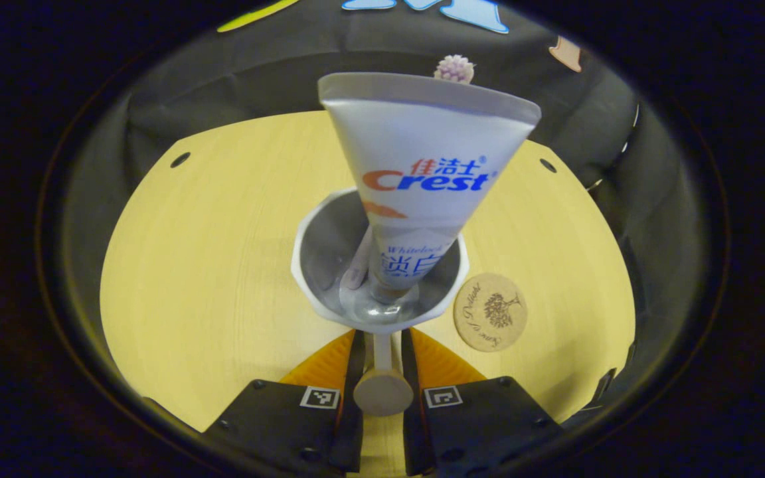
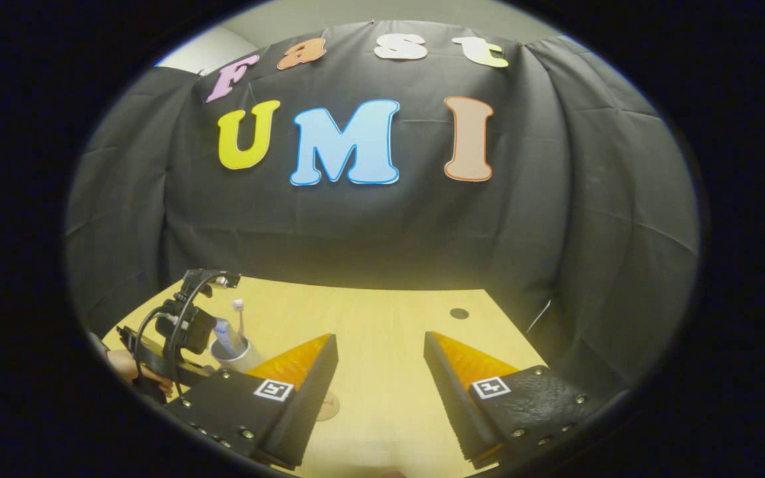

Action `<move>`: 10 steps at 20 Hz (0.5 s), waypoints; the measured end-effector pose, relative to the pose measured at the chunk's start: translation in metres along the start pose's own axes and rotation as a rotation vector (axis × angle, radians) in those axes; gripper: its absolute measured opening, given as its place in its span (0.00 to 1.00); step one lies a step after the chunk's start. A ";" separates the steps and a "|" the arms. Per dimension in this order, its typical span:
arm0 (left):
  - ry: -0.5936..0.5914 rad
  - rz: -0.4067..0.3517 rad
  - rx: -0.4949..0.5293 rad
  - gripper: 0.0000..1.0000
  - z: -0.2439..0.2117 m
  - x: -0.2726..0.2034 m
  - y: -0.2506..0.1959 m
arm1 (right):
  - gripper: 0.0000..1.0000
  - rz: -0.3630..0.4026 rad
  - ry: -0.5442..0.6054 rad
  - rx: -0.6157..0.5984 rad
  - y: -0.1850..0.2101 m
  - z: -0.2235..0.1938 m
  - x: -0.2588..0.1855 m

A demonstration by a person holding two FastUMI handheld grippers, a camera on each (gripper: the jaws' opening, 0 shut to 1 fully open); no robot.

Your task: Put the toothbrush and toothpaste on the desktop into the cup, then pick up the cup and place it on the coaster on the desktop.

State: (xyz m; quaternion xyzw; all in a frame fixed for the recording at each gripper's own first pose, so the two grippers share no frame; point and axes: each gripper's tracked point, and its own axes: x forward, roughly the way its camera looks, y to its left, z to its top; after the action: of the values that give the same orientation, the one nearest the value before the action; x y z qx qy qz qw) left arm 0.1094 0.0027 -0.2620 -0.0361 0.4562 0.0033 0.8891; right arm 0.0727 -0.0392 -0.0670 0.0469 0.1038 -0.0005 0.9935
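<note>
While one cup [image 1: 316, 265] holds one toothpaste [image 1: 422, 172], one toothbrush [image 1: 454, 68] | left hand-held gripper [image 1: 380, 345] grasps its handle | right [image 2: 379, 372] released

Cup with its contents on the tabletop, coaster beside it.

In the left gripper view the cup [image 1: 380, 265] sits mid-tabletop [image 1: 210, 265], with the toothpaste [image 1: 422, 179] standing in it and leaning toward the far edge; the toothbrush [image 1: 454, 68] head shows behind the tube's top. The coaster [image 1: 490, 312] lies just right of the cup, nearer the tabletop's right edge. The cup's handle [image 1: 382, 372] reaches back between the left gripper [image 1: 382, 358] fingers. In the right gripper view the cup stands toward the tabletop's left edge, with the coaster before it.
</note>
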 end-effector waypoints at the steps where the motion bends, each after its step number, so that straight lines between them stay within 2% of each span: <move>1: -0.001 -0.013 0.010 0.32 0.000 -0.001 -0.008 | 0.82 -0.005 -0.002 -0.003 -0.001 -0.001 -0.001; 10: 0.021 -0.106 0.097 0.32 -0.003 0.002 -0.091 | 0.82 -0.057 -0.003 0.010 -0.032 -0.007 -0.016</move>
State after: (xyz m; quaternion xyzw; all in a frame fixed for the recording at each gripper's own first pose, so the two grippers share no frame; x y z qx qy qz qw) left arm 0.1117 -0.0879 -0.2596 -0.0169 0.4628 -0.0661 0.8839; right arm 0.0553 -0.0706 -0.0731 0.0491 0.1035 -0.0292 0.9930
